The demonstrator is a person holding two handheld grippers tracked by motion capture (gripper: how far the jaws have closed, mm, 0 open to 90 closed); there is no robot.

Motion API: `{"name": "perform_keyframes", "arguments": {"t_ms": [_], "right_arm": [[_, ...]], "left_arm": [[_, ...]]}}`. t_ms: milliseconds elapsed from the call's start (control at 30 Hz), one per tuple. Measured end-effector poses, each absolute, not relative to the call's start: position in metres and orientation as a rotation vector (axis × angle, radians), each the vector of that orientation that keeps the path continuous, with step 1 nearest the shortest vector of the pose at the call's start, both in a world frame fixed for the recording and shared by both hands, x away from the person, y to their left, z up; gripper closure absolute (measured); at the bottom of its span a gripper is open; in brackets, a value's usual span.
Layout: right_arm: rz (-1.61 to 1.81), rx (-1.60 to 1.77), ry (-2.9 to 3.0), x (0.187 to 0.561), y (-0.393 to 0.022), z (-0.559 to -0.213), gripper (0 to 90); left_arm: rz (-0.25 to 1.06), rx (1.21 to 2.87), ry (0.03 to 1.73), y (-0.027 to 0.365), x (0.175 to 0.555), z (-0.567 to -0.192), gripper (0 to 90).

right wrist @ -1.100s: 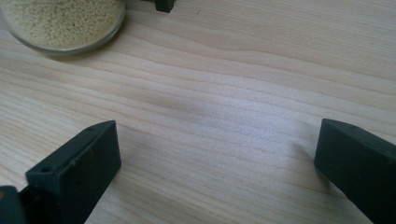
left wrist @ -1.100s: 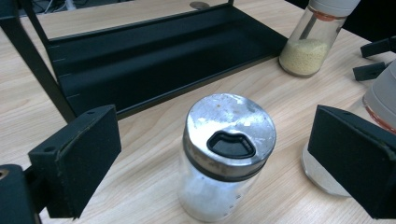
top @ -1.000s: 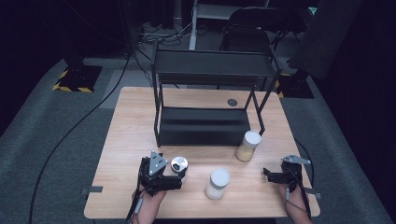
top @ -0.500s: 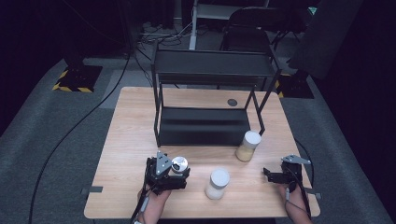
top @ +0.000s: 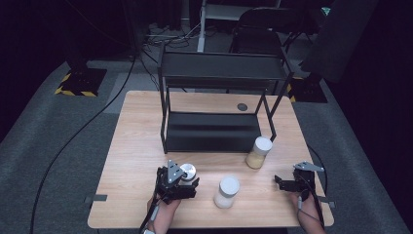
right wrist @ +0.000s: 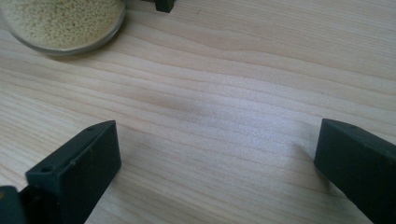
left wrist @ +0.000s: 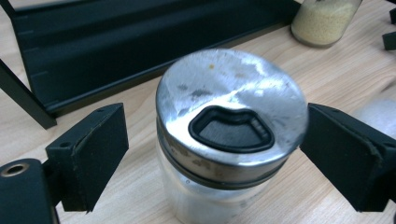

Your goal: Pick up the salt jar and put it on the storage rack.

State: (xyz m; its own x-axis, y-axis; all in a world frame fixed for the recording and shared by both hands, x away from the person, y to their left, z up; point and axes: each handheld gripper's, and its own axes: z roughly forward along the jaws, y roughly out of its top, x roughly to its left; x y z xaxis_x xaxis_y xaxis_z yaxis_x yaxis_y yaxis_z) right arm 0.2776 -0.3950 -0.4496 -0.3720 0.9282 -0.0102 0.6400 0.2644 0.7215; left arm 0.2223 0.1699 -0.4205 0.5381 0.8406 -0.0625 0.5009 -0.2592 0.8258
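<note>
Left tongs are closing in on the metal-lidded jar: over the last second they are sinking toward the bench and edging forward, and the jaws have just been narrowing, with the jar between them. In the left gripper view the pads are not yet pressing; a gap is showing on the left side, and the right pad is sitting just beside the lid's rim. So the tongs are apart, bracketing the jar but not clamped. My read: the grasp is about to complete, and lifting comes next.

The jar is standing upright on the bench, near its front edge, left of the white-lidded jar.

Right tongs are resting apart over bare wood, holding nothing, the grain jar well ahead of them.

Bench is pale wood grain, carrying a black two-tier shelf rack. Room is dark, with grey carpet, cables and a chair behind.
</note>
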Motion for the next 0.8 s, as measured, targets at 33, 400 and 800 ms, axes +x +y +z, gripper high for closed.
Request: {"name": "perform_keyframes", "arguments": {"t_ms": [33, 400, 800], "right_arm": [[0.889, 1.418, 2.106, 0.278, -0.395, -0.450, 0.2], [0.889, 1.418, 2.106, 0.278, -0.395, -0.450, 0.2], [0.889, 1.418, 2.106, 0.278, -0.395, -0.450, 0.2]], "left_arm": [[0.501, 1.921, 1.093, 0.170, 0.222, -0.420, 8.4], [0.477, 1.957, 1.091, 0.164, 0.229, -0.430, 19.2], [0.530, 1.976, 1.073, 0.159, 0.226, -0.433, 30.6]]}}
